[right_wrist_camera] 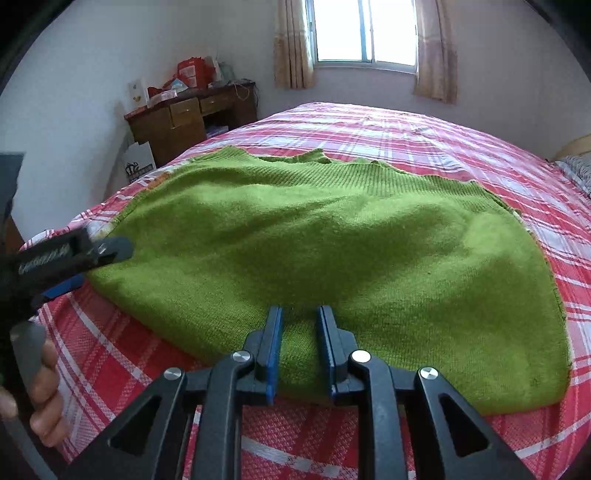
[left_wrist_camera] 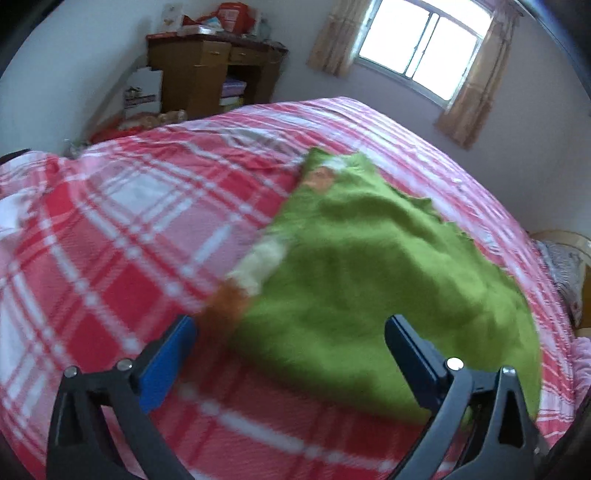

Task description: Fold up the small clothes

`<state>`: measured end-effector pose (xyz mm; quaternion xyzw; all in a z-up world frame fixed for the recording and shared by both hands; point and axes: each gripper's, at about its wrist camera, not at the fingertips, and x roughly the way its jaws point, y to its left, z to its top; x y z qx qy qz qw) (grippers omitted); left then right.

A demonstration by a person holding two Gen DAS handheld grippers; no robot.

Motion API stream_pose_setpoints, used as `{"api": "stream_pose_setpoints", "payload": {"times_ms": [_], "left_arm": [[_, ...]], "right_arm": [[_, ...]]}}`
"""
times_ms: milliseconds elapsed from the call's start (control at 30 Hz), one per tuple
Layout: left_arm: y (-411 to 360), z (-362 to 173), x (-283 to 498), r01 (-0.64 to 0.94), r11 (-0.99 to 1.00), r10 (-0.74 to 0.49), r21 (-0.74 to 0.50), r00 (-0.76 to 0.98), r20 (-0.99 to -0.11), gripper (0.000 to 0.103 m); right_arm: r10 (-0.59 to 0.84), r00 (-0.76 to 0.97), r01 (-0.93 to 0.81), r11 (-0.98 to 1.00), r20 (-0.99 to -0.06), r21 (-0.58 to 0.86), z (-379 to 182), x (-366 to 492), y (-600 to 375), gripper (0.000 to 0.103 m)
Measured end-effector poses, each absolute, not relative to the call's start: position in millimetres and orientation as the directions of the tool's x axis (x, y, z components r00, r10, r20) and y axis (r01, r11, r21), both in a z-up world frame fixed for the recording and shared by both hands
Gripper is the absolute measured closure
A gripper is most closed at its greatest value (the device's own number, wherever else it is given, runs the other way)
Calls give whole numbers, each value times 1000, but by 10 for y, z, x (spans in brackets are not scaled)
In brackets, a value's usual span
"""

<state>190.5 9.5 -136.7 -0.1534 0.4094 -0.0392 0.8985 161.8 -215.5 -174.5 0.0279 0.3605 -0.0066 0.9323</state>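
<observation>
Red-and-white plaid bedding (right_wrist_camera: 406, 129) covers the bed that fills both views, with a brown wooden desk (right_wrist_camera: 192, 118) against the far wall and a curtained window (right_wrist_camera: 364, 31) behind. Spread flat on that bedding lies a green knitted sweater (right_wrist_camera: 332, 236), its ribbed hem toward the window.

At the sweater's near edge, the right gripper (right_wrist_camera: 300, 314) has its jaws narrowly parted, and a raised fold of the green knit sits pinched between the blue pads.

At the sweater's left edge, near a cream and orange patch of knit (left_wrist_camera: 258, 266), the left gripper (left_wrist_camera: 288, 325) stands wide open, nothing clamped; the green edge lies in the gap between its fingers, the blurred picture leaving contact unclear.
</observation>
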Motion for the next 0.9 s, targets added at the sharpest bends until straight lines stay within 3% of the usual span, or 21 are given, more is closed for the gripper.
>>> {"api": "stream_pose_setpoints", "payload": {"times_ms": [67, 100, 167, 233, 300, 333, 467, 600, 733, 800, 900], "left_arm": [[34, -1341, 2009, -51, 948, -203, -315, 668, -716, 1], [15, -1331, 2059, -50, 944, -210, -326, 670, -712, 7], [-2, -1308, 2134, -51, 935, -228, -351, 673, -704, 23], [7, -1297, 2205, -68, 931, -224, -359, 671, -707, 52], [41, -1294, 2219, -97, 934, -196, -345, 668, -718, 68], [57, -1300, 2228, -103, 936, -189, -337, 662, -726, 70], [12, -1297, 2212, -76, 956, -162, -282, 664, -729, 70], [65, -1317, 2216, -103, 948, -157, -300, 669, -727, 50], [106, -1316, 2262, -103, 938, -180, -331, 672, -718, 40], [109, -1318, 2284, -107, 933, -187, -344, 674, -714, 37], [64, -1316, 2322, -113, 938, -167, -327, 679, -715, 37]], "right_arm": [[10, 741, 31, 998, -672, 50, -1741, 1614, -2163, 82], [12, 741, 31, 998, -671, 52, -1741, 1615, -2167, 82], [15, 742, 30, 998, -670, 55, -1741, 1616, -2171, 82], [13, 742, 30, 998, -670, 52, -1742, 1620, -2169, 82], [8, 741, 30, 998, -671, 46, -1743, 1620, -2164, 82], [4, 739, 32, 999, -673, 41, -1740, 1627, -2160, 82], [-22, 721, 41, 999, -692, 10, -1673, 1693, -2087, 82], [10, 773, 50, 996, -634, 77, -1426, 1822, -2046, 82], [22, 755, 48, 995, -655, 88, -1507, 2084, -1984, 82], [38, 714, 39, 995, -700, 93, -1685, 2178, -1966, 82], [38, 718, 37, 995, -695, 92, -1716, 2166, -1966, 82]]}}
